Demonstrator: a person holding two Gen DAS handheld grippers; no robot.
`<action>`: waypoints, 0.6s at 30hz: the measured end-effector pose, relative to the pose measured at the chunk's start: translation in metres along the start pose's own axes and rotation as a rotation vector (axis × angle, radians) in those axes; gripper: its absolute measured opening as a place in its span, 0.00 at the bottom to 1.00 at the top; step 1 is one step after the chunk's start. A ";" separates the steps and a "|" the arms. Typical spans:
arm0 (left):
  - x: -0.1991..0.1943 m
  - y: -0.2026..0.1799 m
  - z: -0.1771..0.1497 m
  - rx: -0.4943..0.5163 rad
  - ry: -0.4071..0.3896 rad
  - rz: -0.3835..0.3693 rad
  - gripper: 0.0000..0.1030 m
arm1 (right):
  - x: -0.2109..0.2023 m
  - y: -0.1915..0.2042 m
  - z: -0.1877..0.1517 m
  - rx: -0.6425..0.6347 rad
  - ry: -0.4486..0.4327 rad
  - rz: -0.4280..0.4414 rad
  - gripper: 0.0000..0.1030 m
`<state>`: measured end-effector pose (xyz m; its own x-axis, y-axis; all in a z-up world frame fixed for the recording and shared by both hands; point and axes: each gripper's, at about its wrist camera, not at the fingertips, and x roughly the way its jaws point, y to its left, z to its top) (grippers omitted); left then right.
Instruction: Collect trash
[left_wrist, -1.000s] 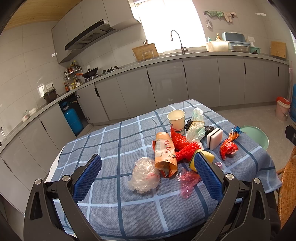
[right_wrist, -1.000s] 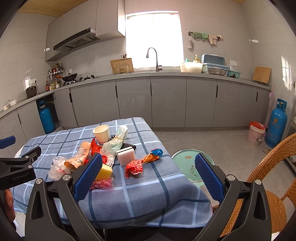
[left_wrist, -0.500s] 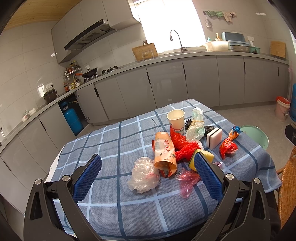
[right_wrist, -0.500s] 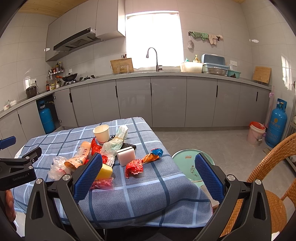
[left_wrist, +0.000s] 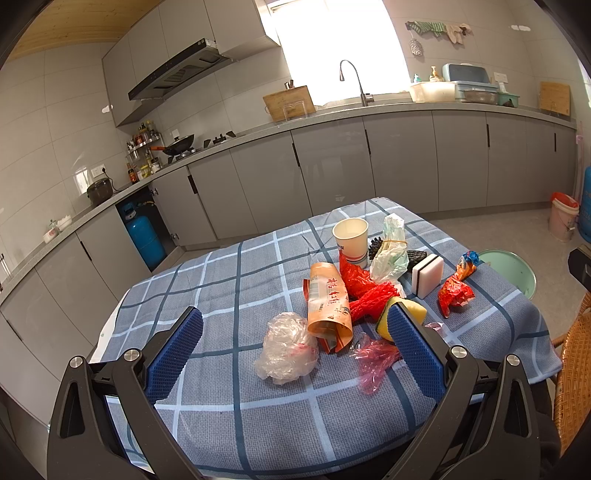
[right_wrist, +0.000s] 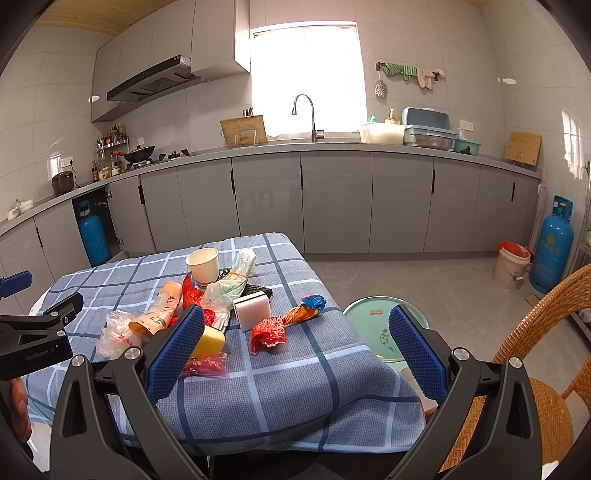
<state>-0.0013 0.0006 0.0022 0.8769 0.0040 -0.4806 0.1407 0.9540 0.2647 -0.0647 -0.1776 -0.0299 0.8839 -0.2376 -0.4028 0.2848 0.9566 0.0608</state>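
Observation:
Trash lies in a pile on the blue checked tablecloth (left_wrist: 229, 398): a crumpled clear bag (left_wrist: 286, 347), an orange snack pouch (left_wrist: 328, 302), a pink wrapper (left_wrist: 373, 360), red netting (left_wrist: 369, 299), a paper cup (left_wrist: 351, 238), a white-green bag (left_wrist: 391, 251), a red wrapper (left_wrist: 454, 291). My left gripper (left_wrist: 295, 332) is open and empty, held above the table's near side. My right gripper (right_wrist: 295, 332) is open and empty, held off the table's front right corner; the red wrapper (right_wrist: 269, 332) and paper cup (right_wrist: 202, 267) show there.
A yellow sponge (right_wrist: 208, 341) and a white sponge (right_wrist: 253, 312) lie among the trash. A green basin (right_wrist: 384, 325) sits on the floor beside the table. A wicker chair (right_wrist: 535, 350) stands at right. A pink bucket (right_wrist: 511, 267) and blue gas cylinder (right_wrist: 552, 249) stand by the cabinets.

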 end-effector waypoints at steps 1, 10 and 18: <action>0.000 0.000 0.000 0.000 0.000 0.000 0.96 | 0.000 0.000 0.000 0.000 0.000 0.000 0.95; 0.001 -0.001 -0.001 0.001 0.003 0.005 0.96 | 0.002 0.000 -0.001 0.000 0.001 -0.001 0.95; 0.042 0.054 -0.015 -0.113 0.093 0.167 0.95 | 0.014 -0.003 -0.011 0.010 0.028 -0.030 0.95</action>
<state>0.0368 0.0569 -0.0159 0.8368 0.1878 -0.5142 -0.0602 0.9652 0.2544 -0.0577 -0.1819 -0.0459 0.8645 -0.2611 -0.4296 0.3147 0.9475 0.0574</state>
